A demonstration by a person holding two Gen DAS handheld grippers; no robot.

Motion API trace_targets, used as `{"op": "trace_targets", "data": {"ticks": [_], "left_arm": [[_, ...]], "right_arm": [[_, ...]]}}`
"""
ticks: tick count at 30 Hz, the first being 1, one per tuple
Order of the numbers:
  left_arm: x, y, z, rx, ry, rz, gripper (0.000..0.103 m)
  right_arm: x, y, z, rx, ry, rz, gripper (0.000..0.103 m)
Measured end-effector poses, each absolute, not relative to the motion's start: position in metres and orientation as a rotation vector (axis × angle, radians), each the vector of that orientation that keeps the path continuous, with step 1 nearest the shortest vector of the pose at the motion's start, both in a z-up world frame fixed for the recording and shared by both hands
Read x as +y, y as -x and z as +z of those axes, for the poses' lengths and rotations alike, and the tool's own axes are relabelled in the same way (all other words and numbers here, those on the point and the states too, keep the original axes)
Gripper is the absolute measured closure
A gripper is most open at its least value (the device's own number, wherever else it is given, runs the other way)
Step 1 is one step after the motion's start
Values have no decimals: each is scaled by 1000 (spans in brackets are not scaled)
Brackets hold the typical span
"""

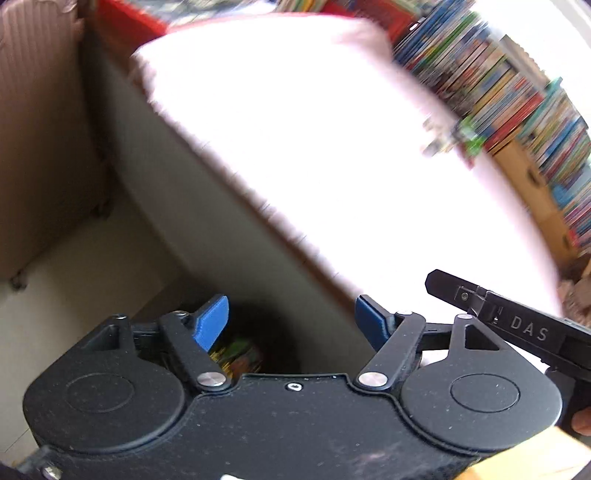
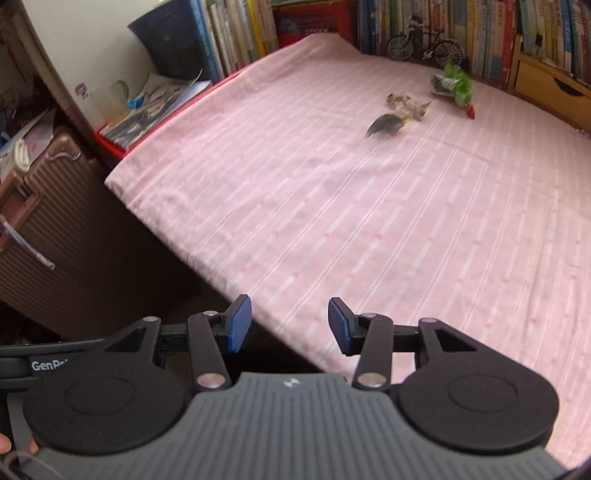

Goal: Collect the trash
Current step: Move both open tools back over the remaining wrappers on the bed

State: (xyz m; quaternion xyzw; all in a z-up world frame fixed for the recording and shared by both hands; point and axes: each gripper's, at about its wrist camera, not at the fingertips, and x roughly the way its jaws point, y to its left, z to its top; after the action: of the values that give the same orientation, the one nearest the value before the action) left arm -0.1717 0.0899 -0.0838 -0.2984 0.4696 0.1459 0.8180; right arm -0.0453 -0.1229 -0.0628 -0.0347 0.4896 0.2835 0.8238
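Several pieces of trash lie far back on the pink striped tablecloth: a green wrapper, a crumpled pale wrapper and a dark wrapper. My right gripper hangs open over the cloth's near edge, with nothing between its blue pads. My left gripper is open too and holds nothing. Beneath it, beside the table, is a dark bin with colourful wrappers inside. In the blurred left wrist view the trash is a smear on the glaring white tabletop.
A brown ribbed suitcase stands left of the table. Rows of books, a model bicycle, a red crate and a wooden drawer line the back. Part of the other gripper juts in at the right.
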Motion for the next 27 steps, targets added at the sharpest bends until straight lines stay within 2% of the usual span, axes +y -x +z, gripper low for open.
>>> {"op": "trace_targets", "data": {"ticks": [9,13,20,27], "left_arm": [[60,84,-49,897,606,212,34],[52,58,-50,902,581,240,34],[63,23,-70,925,599,352,34],[67,2,-87,946,630,461,33]], "right_arm": [[-155,-53,-33,912,110,522,41],[-144,-89,-33,822,275,568,31],[-110,-149,-54,754,498,739,18],[-77,-206,-96,794,638,843,15]]}}
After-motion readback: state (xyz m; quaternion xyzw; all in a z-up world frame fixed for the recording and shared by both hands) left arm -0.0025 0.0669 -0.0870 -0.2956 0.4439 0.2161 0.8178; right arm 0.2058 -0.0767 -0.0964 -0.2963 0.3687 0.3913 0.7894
